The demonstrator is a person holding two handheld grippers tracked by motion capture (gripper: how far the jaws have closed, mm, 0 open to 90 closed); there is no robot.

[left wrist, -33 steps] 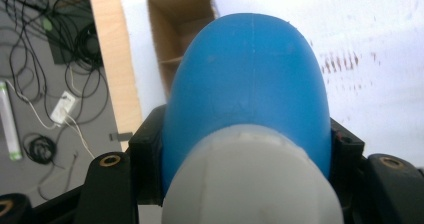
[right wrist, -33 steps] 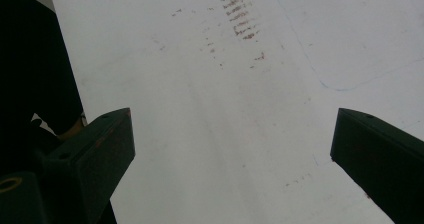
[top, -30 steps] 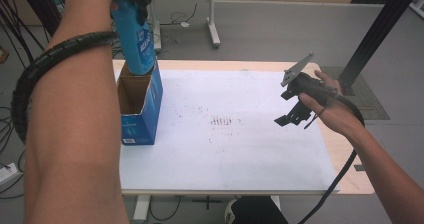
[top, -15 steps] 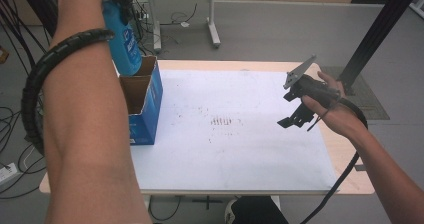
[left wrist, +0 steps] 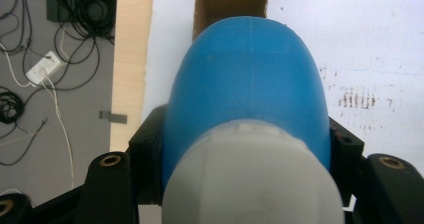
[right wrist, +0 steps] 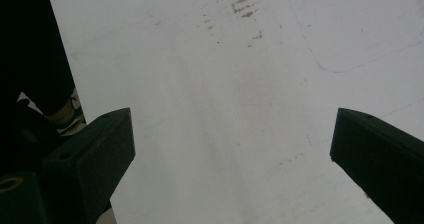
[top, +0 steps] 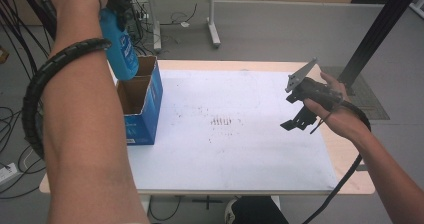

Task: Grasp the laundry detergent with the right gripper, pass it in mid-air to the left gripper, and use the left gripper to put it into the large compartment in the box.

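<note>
A white sheet (top: pixel 240 134) covers most of the counter (top: pixel 350 174), with brown smudges (top: pixel 223 120) near its middle. On the floor, cables (left wrist: pixel 30 74) and a power strip (left wrist: pixel 44 69) lie left; another desk's legs (top: pixel 214 29) stand far.

Blue bottle (top: pixel 120 46), white cap (left wrist: pixel 252 179), blue box (top: pixel 147 109)

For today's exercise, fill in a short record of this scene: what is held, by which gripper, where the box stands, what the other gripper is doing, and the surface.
Held item: blue bottle, white cap toward the camera in the left gripper view
Holder: left gripper, jaws shut on the bottle
Bottle position: above the open box, bottom end down
Box: blue cardboard, upright at the table's left edge
Right gripper: jaws open, nothing between them
Surface: white sheet with faint brown marks
</note>
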